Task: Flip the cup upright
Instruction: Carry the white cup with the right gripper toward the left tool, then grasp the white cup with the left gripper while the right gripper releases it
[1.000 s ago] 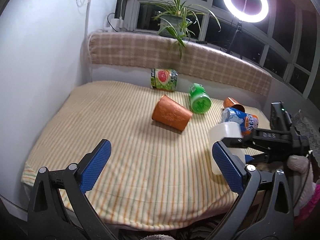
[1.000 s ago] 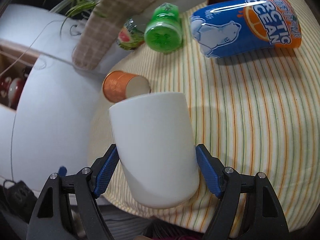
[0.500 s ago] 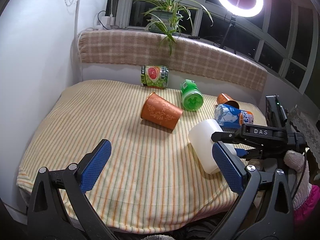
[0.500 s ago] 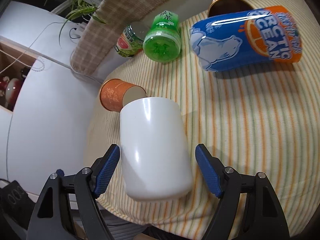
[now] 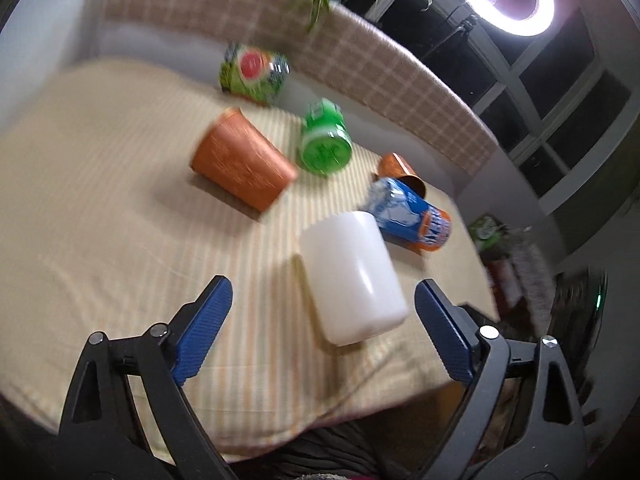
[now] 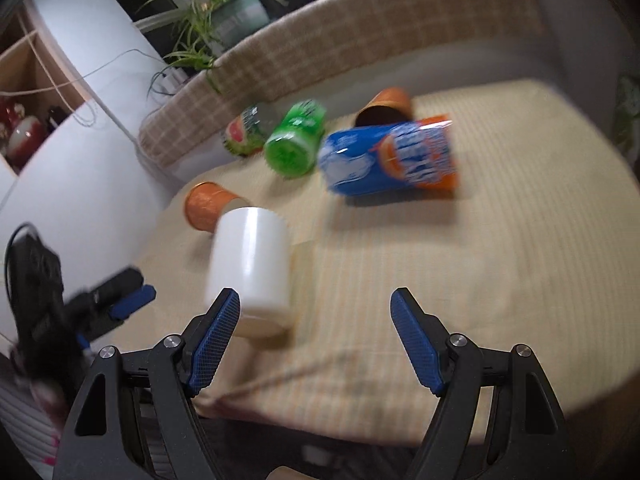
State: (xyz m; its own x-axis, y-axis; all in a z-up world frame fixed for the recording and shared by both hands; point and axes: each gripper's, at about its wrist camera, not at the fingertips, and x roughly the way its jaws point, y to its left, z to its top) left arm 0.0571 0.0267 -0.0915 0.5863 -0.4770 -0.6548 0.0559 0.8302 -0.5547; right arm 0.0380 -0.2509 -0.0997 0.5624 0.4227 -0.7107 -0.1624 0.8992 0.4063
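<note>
Labels: motion blur, so we read no full text; the blue/orange can [image 6: 390,158] shows white lettering, illegible. We see the white cup [image 5: 352,276] near the striped cloth's [image 5: 100,216] front edge, w/ the can just behind it; whether it stands or lies, we cannot tell. Left gripper [image 5: 324,330]: jaws wide apart, holding nothing, cup between them ahead. Right gripper [image 6: 316,338]: jaws wide apart, empty; left pad [image 6: 214,338] overlaps the cup in view, contact unclear.
</note>
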